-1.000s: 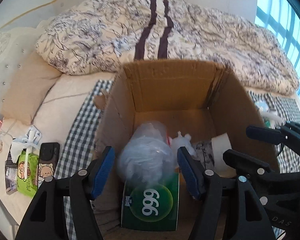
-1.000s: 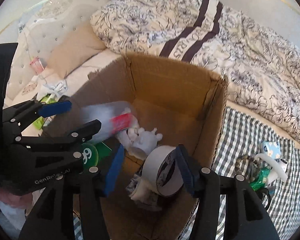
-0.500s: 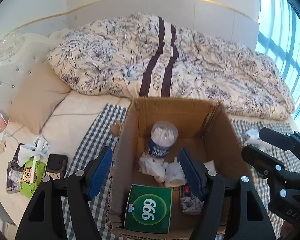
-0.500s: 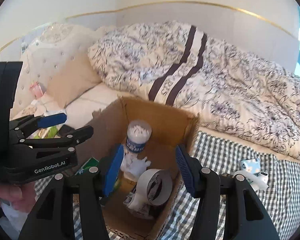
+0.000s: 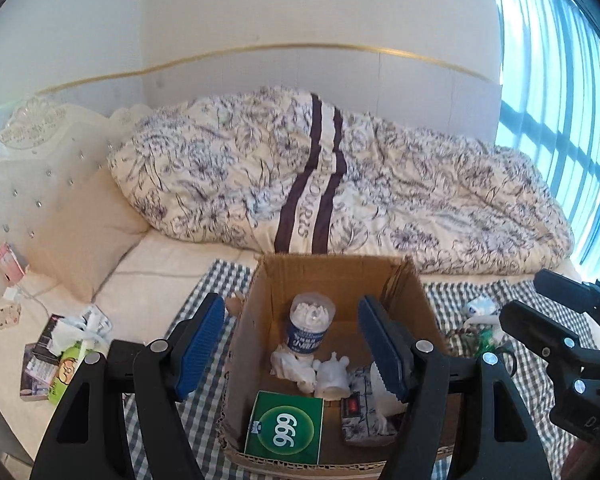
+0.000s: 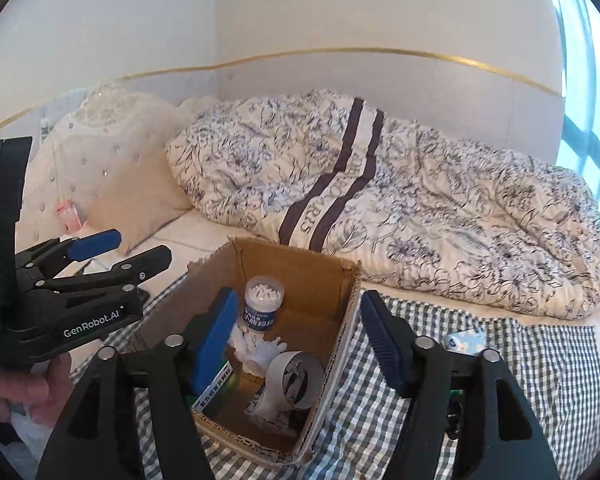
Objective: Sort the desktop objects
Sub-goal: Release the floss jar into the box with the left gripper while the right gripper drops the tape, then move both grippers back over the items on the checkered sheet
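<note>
The left gripper [image 5: 292, 350] hangs above the cardboard box [image 5: 332, 276] with its jaws spread wide and nothing between them; the blue pads [image 5: 202, 346] frame the box interior from above, well clear of its contents. The right gripper [image 6: 294, 346] also has its jaws wide apart and empty; its left pad lies over the box opening, its right pad over the checked cloth [image 6: 540, 364] just outside the box's right wall.

The box stands on the checked cloth on the bed [image 5: 172, 276], flaps open. Inside, a cotton swab jar [image 5: 309, 326] stands upright near the far wall; in the left wrist view it appears between the two pads but far below them, not touching either. Just in front of the jar lie crumpled white tissue [image 5: 290, 366] and a small white figure [image 5: 332, 374], touching each other; a green 999 carton [image 5: 286, 432] leans at the near wall; a tape roll [image 6: 294, 380] stands on edge in the near right corner beside a patterned packet [image 5: 362, 416].

Outside the box, to its right on the cloth, lie a small blue and white packet [image 6: 466, 340] and a tangle of small items [image 5: 480, 330], too small to identify; to the left on the bed lies a heap of packets and wipes [image 5: 60, 360]. A hand [image 6: 24, 388] grips the left gripper's handle in the right wrist view; a floral duvet [image 5: 340, 184] covers the far side of the bed.
</note>
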The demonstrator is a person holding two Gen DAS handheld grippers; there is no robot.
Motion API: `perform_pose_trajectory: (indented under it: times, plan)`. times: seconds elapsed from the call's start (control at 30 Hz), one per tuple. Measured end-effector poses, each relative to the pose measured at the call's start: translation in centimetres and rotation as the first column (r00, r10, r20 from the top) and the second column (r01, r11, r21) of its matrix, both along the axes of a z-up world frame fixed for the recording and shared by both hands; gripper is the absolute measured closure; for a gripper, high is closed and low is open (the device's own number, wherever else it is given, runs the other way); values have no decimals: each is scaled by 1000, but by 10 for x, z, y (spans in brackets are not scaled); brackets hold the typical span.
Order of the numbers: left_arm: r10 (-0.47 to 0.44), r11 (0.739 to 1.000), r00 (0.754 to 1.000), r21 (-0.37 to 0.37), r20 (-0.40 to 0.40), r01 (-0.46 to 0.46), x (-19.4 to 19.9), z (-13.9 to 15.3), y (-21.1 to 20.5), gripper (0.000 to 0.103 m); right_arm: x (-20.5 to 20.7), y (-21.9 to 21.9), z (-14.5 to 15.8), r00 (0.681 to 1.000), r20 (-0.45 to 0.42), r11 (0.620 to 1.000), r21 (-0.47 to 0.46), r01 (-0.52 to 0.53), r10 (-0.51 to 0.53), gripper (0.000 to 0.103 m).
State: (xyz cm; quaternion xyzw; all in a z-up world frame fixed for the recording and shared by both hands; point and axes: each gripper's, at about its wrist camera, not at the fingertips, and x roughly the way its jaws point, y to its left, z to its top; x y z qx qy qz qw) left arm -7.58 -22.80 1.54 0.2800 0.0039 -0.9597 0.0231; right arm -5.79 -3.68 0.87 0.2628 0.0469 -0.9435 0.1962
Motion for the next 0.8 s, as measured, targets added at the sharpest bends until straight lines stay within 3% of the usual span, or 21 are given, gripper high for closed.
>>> perform_pose_trajectory:
  times: [0.03, 0.2, 0.33, 0.43, 0.5, 0.67, 0.8]
  plan:
    - [-1, 1000, 1000, 1, -11, 1, 3, 3, 0, 26, 5, 3, 4, 1000, -15, 1000, -8, 7, -7, 16]
    - [30, 999, 997, 26, -64, -28, 18, 15, -2, 22, 27, 16, 20, 998, -69, 1000, -16, 16, -17, 15]
    - [62, 997, 994, 60, -91, -57, 26, 21, 0, 22, 41, 35, 29, 993, -113, 999, -39, 29, -34, 9]
    - [66, 996, 992, 70, -111, -58, 32, 26, 8, 10, 44, 47, 31, 990, -136, 998, -55, 41, -48, 5]
    - [57, 997, 990, 60, -126, -50, 34, 29, 17, 10, 44, 55, 32, 988, -145, 997, -69, 46, -55, 3]
    - [39, 999, 990, 18, -139, -37, 36, 35, 44, 7, 38, 76, 28, 990, -133, 994, -101, 44, -58, 0]
    - [47, 999, 989, 31, -140, -43, 34, 35, 60, 3, 35, 98, 24, 991, -109, 991, -115, 68, -81, 0]
